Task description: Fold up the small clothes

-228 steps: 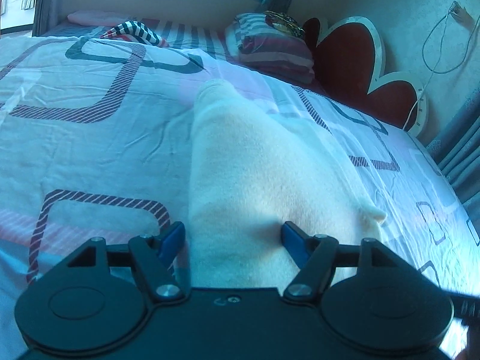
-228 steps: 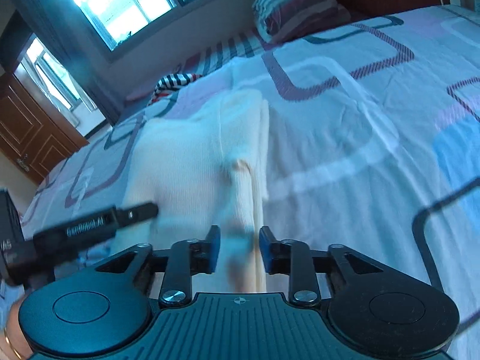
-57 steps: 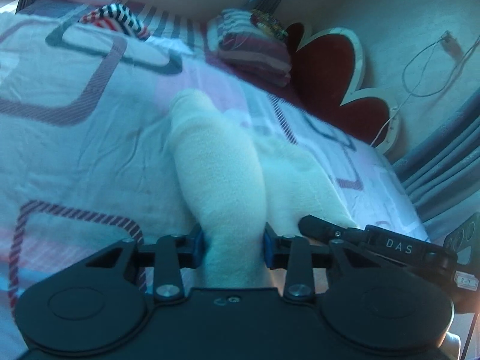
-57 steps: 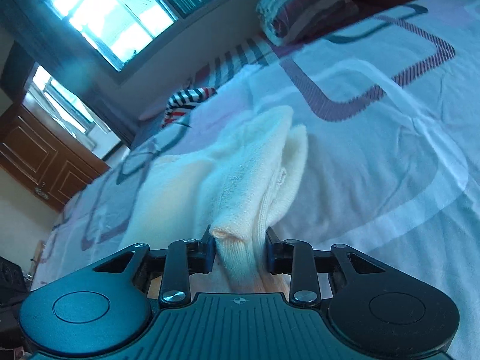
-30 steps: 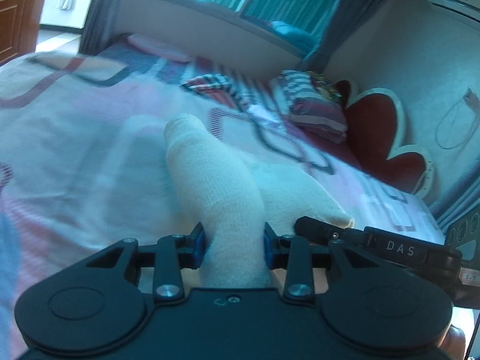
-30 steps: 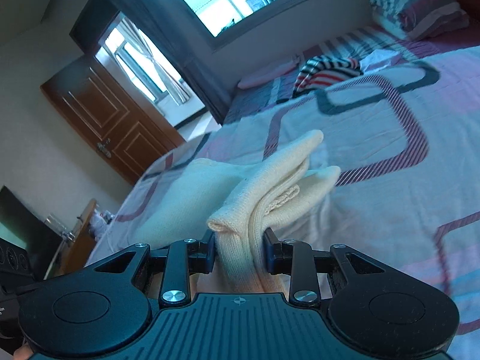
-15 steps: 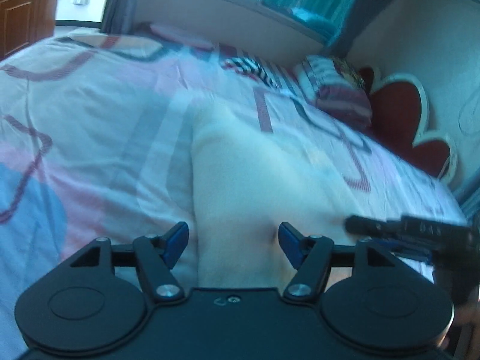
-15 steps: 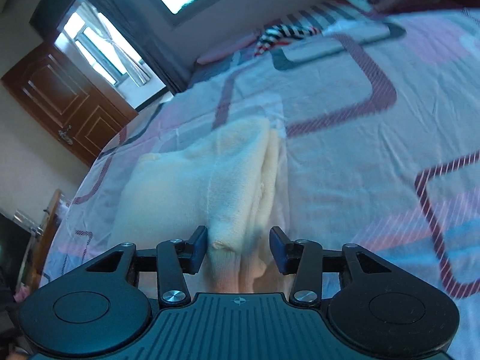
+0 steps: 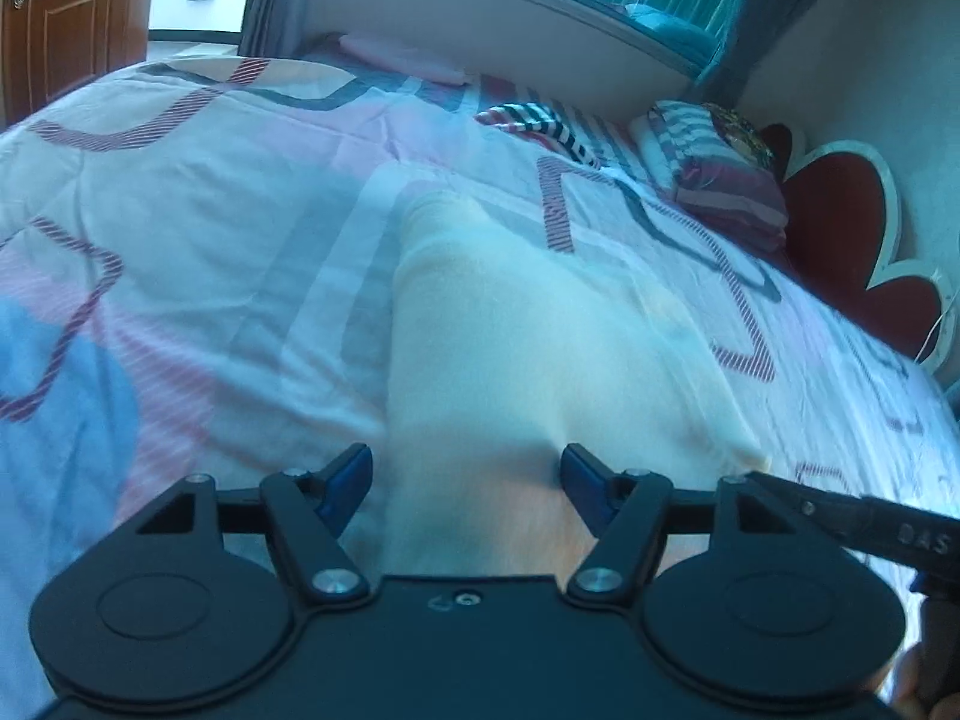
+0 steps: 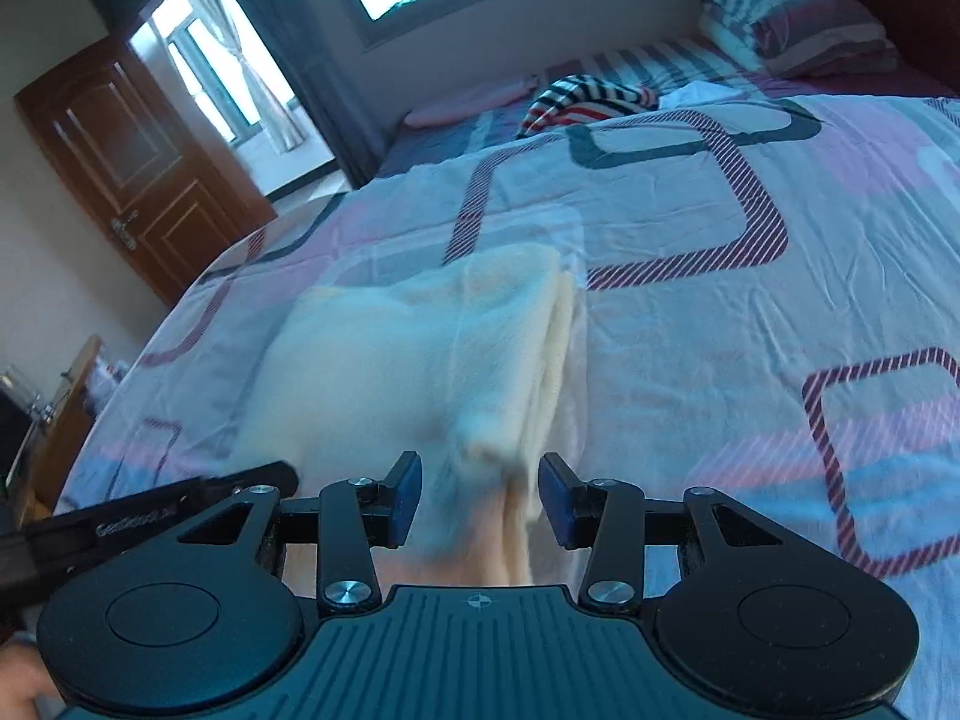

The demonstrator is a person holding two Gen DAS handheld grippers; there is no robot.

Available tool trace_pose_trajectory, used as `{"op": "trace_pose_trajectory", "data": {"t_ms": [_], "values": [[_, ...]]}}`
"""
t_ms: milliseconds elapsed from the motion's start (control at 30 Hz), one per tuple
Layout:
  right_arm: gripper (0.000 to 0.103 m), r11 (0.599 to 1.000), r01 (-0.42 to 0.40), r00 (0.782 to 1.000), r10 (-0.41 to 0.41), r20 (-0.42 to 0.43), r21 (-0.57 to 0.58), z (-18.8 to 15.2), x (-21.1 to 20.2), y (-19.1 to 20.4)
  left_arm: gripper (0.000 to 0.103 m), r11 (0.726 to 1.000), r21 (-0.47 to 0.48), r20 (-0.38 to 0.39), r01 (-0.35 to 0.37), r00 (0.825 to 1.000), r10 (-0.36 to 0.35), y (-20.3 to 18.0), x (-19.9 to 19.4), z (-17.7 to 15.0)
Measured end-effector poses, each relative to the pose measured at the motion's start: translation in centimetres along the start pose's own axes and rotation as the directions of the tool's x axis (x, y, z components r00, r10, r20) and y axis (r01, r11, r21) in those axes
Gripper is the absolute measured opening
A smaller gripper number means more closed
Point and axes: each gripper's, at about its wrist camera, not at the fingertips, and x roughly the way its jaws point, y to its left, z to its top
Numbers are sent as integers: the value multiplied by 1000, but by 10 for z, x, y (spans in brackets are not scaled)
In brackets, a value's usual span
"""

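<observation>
Patterned bedding covers the bed (image 9: 210, 228), and on it a cream knitted garment (image 9: 528, 336) is laid flat, folded into a long band. Taking the garment as the landmark, its long axis is seen to run away from both cameras toward the striped pillow (image 9: 714, 174) at the bed's head, while its near short end lies just under the two tools. The left hand-held gripper (image 9: 465, 480) is placed at the near-left corner of the garment; its jaws are opening, with cloth lying between them but no pad pressed on it. The right hand-held gripper (image 10: 479, 495) is placed at the near-right corner, over the layered edge (image 10: 558, 360) of the fold; its jaws stand apart and the cloth between them is released. Both are judged about equally near to that end, so any further fold would probably be carried from this end away along the long axis.
</observation>
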Motion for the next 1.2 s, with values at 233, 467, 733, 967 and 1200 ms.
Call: {"op": "trace_pose_trajectory", "data": {"t_ms": [233, 467, 733, 967, 1200], "values": [[42, 998, 59, 994, -62, -86, -34, -42, -2, 4, 67, 999, 17, -37, -33, 999, 34, -4, -5, -25], [9, 991, 126, 991, -128, -45, -55, -60, -16, 14, 68, 996, 72, -51, -59, 997, 63, -15, -13, -32], [9, 975, 215, 975, -218, -48, -55, -69, -13, 18, 75, 990, 108, -58, -86, 994, 92, -22, -20, -39], [15, 974, 226, 973, -227, -33, -15, -73, -27, 23, 85, 983, 154, -52, -100, 993, 109, -26, -28, -45], [15, 969, 239, 970, -240, -24, -64, -84, -27, 31, 90, 984, 153, -65, -90, 993, 101, -21, -31, -54]]}}
